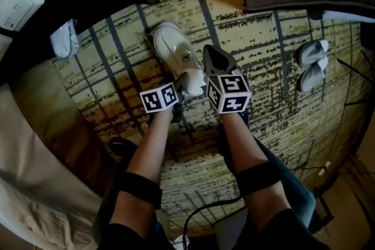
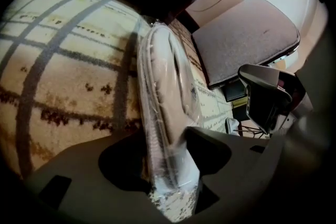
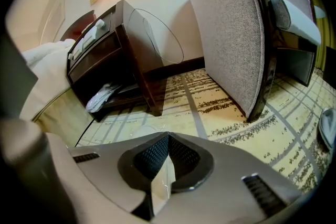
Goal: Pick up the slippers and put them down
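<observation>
Slippers (image 1: 171, 47) in plastic wrap (image 3: 160, 182) sit low at the carpet (image 1: 263, 38). My left gripper (image 2: 168, 160) jaws clamp the pack's end, half-wide. My right gripper (image 3: 167, 157) jaws pinch a wrap fold, I reckon to steady it.

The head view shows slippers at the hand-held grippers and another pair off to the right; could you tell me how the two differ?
The centre slippers are sealed in clear plastic as one bundle; the right pair lies side by side, no wrap visible. The left hand-held gripper clamps the centre slippers and the right hand-held gripper pinches that plastic; the right pair lies untouched on the carpet. Both are pale.
</observation>
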